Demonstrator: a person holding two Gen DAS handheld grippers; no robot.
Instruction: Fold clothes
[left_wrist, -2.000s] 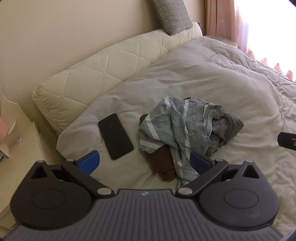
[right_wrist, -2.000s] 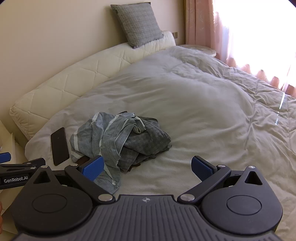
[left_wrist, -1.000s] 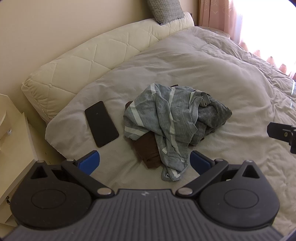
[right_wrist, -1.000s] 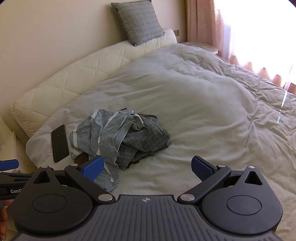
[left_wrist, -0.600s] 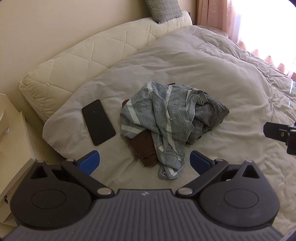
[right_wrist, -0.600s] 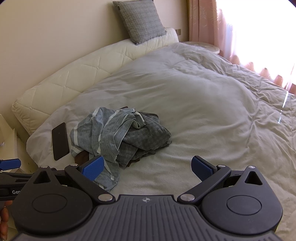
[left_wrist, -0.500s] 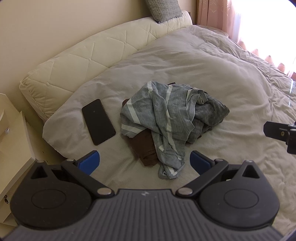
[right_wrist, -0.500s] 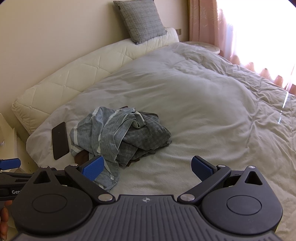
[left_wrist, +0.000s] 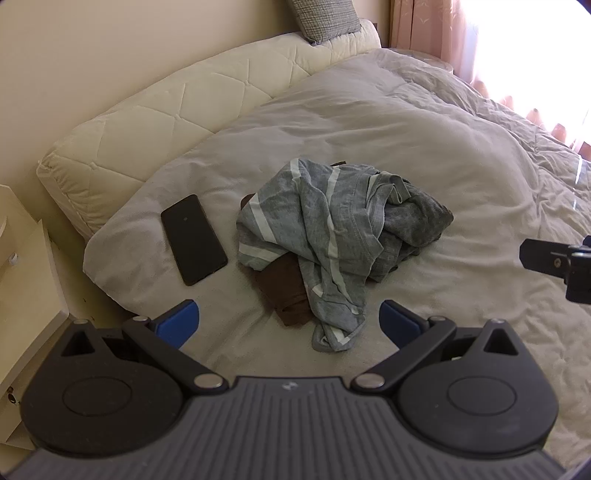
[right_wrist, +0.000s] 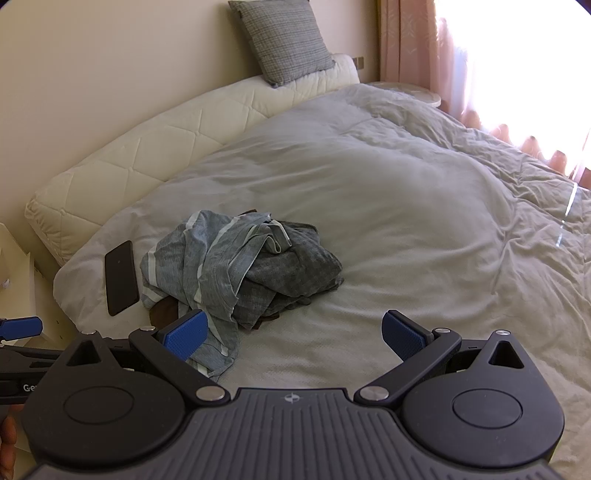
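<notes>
Jaws, left gripper (left_wrist: 289, 321): standing wide apart, blue pads gripping nothing, hovering above the near edge of the bed.
Jaws, right gripper (right_wrist: 295, 332): spread equally wide, empty, hanging just right of the clothes heap.
Task item: crumpled grey T-shirt with pale stripes (left_wrist: 317, 236), lying bunched on the pale grey quilted duvet (left_wrist: 424, 140), one end trailing toward the left gripper.
Beneath it: dark grey textured garment (right_wrist: 295, 266) on the right side; brown folded cloth (left_wrist: 284, 288) poking out at the near left.
Bystander item: flat black smartphone (left_wrist: 194, 238), resting face-up just beside the heap, apart from it.
Background: cream quilted headboard (left_wrist: 155, 122); grey checked cushion (right_wrist: 284, 37) leaning on top.
Stage, judged: approaching only; no garment lifted or spread yet.
Risk, tangling: pinching the striped shirt through a doubled fold, likely dragging the dark garment up with it.
Risk, phone: sweeping cloth sideways during spreading, possibly pushing the smartphone off the bed edge.
Risk, duvet: closing too deep, catching soft bedding together with the shirt.
</notes>
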